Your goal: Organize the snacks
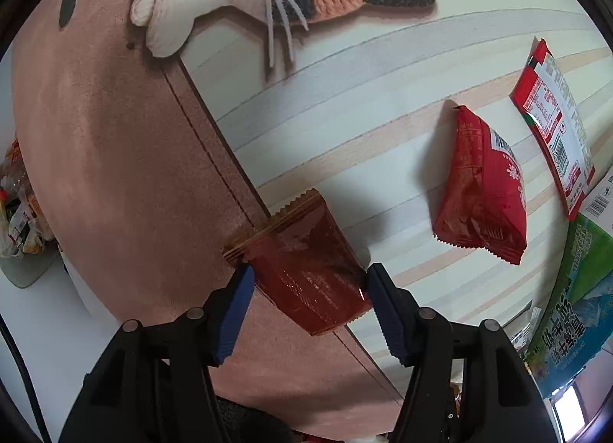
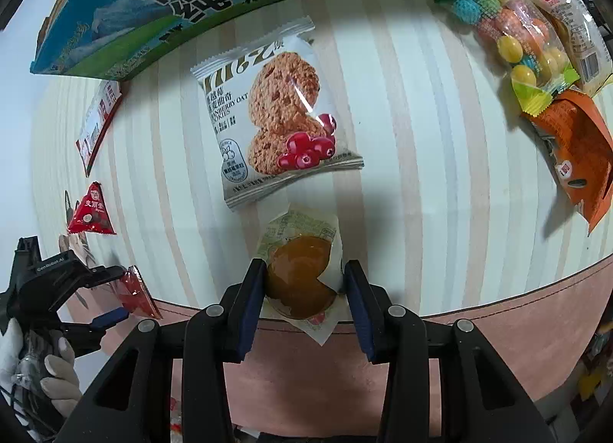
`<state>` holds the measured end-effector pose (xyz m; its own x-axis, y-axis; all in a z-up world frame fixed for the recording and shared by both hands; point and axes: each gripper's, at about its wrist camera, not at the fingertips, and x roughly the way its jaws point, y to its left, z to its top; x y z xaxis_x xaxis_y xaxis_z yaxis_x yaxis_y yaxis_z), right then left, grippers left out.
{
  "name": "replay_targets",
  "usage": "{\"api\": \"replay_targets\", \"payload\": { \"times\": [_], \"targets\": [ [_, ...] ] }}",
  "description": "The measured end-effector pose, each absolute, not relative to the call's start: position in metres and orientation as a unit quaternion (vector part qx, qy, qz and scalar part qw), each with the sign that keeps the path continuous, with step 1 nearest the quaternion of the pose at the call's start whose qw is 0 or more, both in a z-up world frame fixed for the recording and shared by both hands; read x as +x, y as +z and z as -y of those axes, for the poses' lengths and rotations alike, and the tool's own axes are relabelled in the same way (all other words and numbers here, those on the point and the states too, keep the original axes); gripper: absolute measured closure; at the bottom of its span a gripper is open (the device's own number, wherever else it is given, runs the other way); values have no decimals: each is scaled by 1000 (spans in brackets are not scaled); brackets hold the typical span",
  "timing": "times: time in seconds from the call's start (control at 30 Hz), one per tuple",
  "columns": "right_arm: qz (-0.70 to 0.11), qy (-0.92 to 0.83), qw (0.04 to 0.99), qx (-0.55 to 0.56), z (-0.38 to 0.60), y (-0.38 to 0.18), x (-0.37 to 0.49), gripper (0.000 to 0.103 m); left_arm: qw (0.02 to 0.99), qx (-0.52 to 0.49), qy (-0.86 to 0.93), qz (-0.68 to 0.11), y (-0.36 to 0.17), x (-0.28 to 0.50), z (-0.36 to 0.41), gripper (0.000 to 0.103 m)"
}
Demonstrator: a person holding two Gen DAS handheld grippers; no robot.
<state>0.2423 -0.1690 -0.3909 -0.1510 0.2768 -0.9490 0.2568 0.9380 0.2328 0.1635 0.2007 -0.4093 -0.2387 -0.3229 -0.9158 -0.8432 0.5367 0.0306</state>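
Note:
In the left wrist view a dark red see-through packet [image 1: 306,266] lies on the seam between the pink mat [image 1: 115,136] and the striped cloth [image 1: 345,98]. My left gripper [image 1: 310,269] is open around it, one blue pad at each side edge; the same gripper [image 2: 124,293] shows at the left of the right wrist view. My right gripper [image 2: 304,263] is shut on a white-wrapped packet with a round orange-brown snack [image 2: 299,278], held above the cloth's near edge.
A red bag [image 1: 482,190], a red-white packet [image 1: 551,125] and a green-blue milk carton [image 1: 574,289] lie to the right. A cookie packet [image 2: 279,113], a candy bag [image 2: 509,33], an orange packet [image 2: 574,148] and a red triangle packet [image 2: 92,213] surround the right gripper. A gloved hand [image 2: 57,366] holds the left gripper.

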Motion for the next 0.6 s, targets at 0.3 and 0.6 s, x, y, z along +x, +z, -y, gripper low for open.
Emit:
{"api": "replay_targets", "payload": {
  "times": [0.3, 0.6],
  "targets": [
    [-762, 11, 626, 165, 167, -394, 240, 58, 569, -225, 206, -764, -409, 177, -130, 45],
    [-766, 6, 625, 150, 162, -398, 238, 58, 623, -50, 109, -773, -407, 170, -77, 44]
  ]
}}
